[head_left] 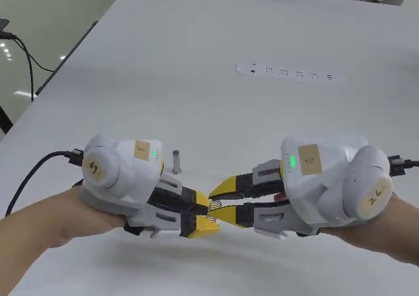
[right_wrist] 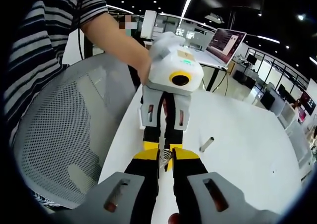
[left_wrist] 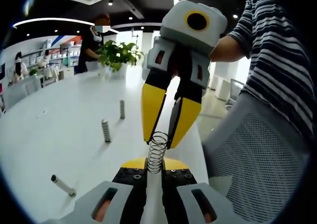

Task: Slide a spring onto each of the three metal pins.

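A small steel spring (head_left: 215, 209) hangs between the two gripper tips above the white table (head_left: 196, 60). In the left gripper view the spring (left_wrist: 157, 149) rises out of my left gripper (left_wrist: 151, 165), whose jaws are shut on its near end. My right gripper (left_wrist: 163, 143) comes in from above and its yellow fingers (left_wrist: 151, 110) close on the spring's far end. My right gripper (right_wrist: 166, 157) and the spring (right_wrist: 167, 160) meet my left gripper (right_wrist: 162, 147) tip to tip. A bare metal pin (head_left: 176, 162) stands upright behind my left gripper (head_left: 204, 219), while my right gripper (head_left: 213, 204) faces it.
Farther along the table stand a bare pin (left_wrist: 122, 109) and a pin with a ribbed, spring-like sleeve (left_wrist: 105, 130). Another pin (left_wrist: 63, 185) lies slanted near the left. A white power strip (head_left: 288, 72) sits at the far side. A mesh chair (right_wrist: 64, 135) is beside the table edge.
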A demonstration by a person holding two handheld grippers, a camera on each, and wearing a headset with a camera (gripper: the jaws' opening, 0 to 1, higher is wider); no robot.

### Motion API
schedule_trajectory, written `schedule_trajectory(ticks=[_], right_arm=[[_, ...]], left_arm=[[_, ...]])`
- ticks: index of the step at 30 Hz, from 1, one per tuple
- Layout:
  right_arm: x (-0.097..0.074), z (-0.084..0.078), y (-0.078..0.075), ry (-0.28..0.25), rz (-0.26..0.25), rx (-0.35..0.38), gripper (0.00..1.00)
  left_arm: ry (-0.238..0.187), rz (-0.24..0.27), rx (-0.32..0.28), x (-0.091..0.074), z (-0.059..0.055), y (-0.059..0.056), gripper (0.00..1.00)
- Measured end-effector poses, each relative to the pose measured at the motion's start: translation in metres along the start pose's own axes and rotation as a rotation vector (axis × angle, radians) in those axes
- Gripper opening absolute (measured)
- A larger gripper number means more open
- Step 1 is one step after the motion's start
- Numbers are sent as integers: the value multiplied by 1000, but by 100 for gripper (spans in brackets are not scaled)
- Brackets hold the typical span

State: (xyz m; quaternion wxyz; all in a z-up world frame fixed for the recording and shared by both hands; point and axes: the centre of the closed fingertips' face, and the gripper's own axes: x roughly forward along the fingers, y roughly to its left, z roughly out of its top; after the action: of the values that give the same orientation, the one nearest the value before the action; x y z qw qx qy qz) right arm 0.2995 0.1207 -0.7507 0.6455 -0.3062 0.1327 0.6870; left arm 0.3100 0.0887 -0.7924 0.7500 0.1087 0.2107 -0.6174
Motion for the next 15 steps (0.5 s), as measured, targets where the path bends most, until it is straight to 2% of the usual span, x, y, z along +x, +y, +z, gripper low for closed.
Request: schedule_trajectory(ticks=[15], right_arm=[[1, 1, 2, 52, 18, -72, 6]], left_arm=[[0, 17, -20, 0, 1, 1, 4]])
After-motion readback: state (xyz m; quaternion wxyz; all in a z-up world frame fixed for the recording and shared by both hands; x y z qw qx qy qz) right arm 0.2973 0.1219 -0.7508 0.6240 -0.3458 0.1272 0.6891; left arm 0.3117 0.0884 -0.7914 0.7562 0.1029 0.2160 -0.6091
